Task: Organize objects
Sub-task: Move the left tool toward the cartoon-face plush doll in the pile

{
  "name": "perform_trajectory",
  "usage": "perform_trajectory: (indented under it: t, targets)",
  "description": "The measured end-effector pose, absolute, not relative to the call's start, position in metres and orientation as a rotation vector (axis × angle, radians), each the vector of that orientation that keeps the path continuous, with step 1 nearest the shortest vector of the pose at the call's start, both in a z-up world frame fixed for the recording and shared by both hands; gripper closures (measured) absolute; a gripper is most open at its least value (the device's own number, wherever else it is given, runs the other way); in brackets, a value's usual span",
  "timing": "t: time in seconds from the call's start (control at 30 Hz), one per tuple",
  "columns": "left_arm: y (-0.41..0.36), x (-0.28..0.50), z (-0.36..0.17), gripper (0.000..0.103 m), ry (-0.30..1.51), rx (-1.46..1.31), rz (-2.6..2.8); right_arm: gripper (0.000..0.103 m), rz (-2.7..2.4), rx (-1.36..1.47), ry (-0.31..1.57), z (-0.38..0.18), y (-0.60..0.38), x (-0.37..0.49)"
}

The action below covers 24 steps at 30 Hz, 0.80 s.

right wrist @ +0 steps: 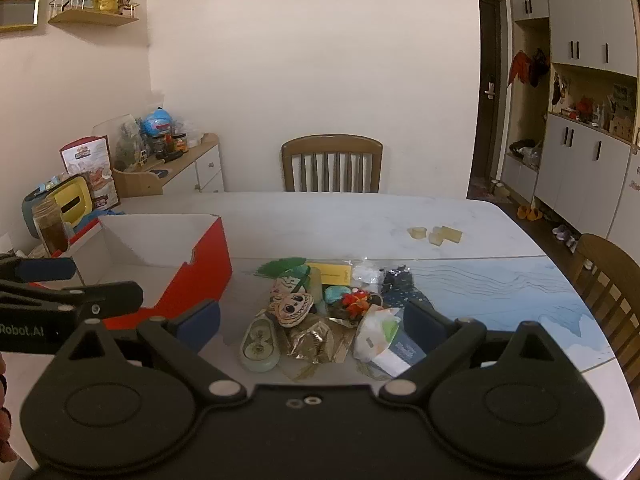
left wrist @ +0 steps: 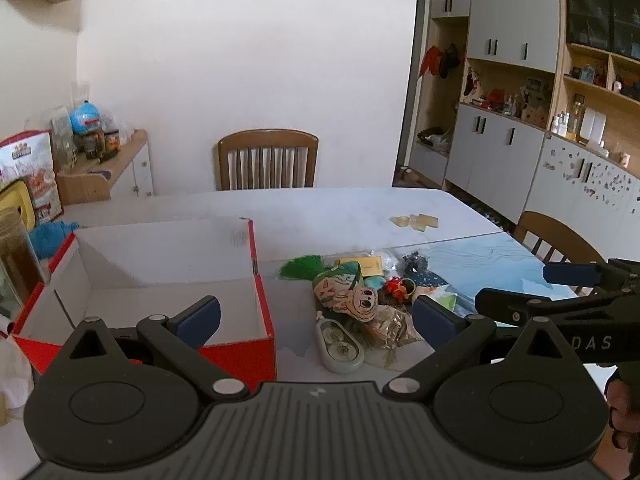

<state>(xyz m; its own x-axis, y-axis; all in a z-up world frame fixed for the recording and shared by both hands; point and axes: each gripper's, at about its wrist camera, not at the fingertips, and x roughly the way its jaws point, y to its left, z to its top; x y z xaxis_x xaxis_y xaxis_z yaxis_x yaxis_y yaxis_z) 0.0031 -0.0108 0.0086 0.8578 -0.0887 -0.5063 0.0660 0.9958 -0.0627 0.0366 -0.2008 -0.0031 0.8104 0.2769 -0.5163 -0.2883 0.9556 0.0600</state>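
A heap of small objects lies on the table: a grey-green oval case (left wrist: 340, 346) (right wrist: 259, 345), flat cartoon-face plush pieces (left wrist: 352, 294) (right wrist: 291, 307), a crumpled gold wrapper (right wrist: 314, 340), a tissue pack (right wrist: 378, 334), a yellow card (right wrist: 330, 273) and a red trinket (right wrist: 355, 300). A red box (left wrist: 168, 280) (right wrist: 160, 248) with a white, empty inside stands left of the heap. My left gripper (left wrist: 316, 316) is open, above the box's right wall and the heap's left side. My right gripper (right wrist: 312, 322) is open, hovering just before the heap.
Three pale yellow blocks (right wrist: 436, 235) lie farther back on the table. A wooden chair (right wrist: 332, 164) stands at the far side, another (right wrist: 608, 276) at the right. A jar (right wrist: 50, 228) and cluttered boxes sit left of the red box. Cabinets line the right wall.
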Motion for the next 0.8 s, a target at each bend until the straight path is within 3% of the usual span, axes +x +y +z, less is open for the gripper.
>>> perform_trajectory:
  t: [0.8]
  targets:
    - [-0.057, 0.066, -0.023, 0.0, 0.691, -0.128, -0.088, 0.008, 0.25, -0.044, 0.693, -0.047, -0.266, 0.108]
